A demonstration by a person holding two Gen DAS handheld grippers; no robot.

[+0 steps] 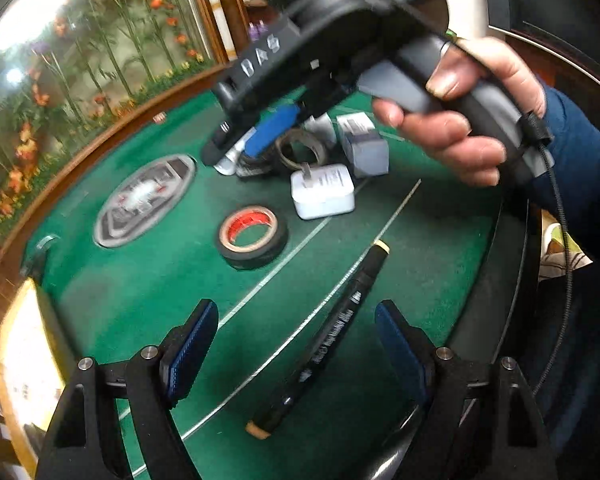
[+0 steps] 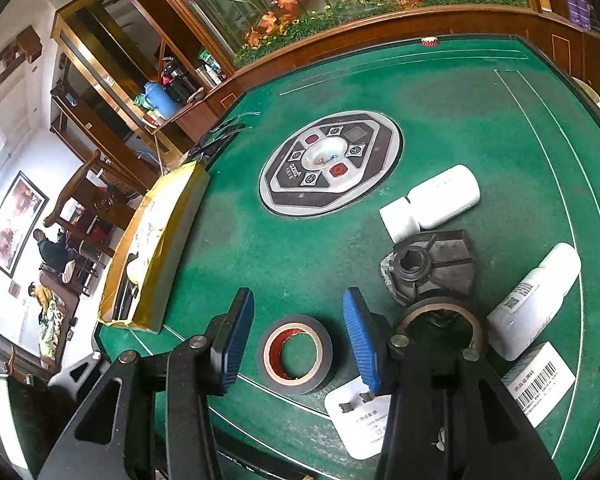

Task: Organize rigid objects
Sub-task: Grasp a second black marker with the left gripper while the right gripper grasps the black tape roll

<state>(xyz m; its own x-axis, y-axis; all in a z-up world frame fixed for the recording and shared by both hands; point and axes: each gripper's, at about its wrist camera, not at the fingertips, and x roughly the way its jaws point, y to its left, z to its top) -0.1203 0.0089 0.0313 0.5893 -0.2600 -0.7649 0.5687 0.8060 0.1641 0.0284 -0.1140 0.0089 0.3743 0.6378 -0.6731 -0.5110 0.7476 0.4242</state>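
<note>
A black tape roll with a red core [image 1: 253, 239] [image 2: 296, 353] lies on the green felt table [image 1: 140, 280]. My right gripper [image 2: 298, 330] is open and hovers over the roll, its blue pads either side of it; it also shows held in a hand in the left wrist view [image 1: 244, 140]. My left gripper [image 1: 296, 344] is open and empty above a black marker [image 1: 328, 340]. A white charger plug [image 1: 323, 191] [image 2: 360, 420], a brown tape roll [image 1: 300, 148] [image 2: 440, 320], two white bottles [image 2: 432, 202] [image 2: 536, 300] and a black plastic part [image 2: 432, 268] lie nearby.
A yellow-edged cardboard box [image 2: 156, 252] stands at the table's left edge. A round control panel [image 2: 332, 162] [image 1: 144, 200] sits in the table's middle. A barcode-labelled white box [image 2: 540, 380] lies at right. A wooden rail [image 2: 380, 28] borders the far side.
</note>
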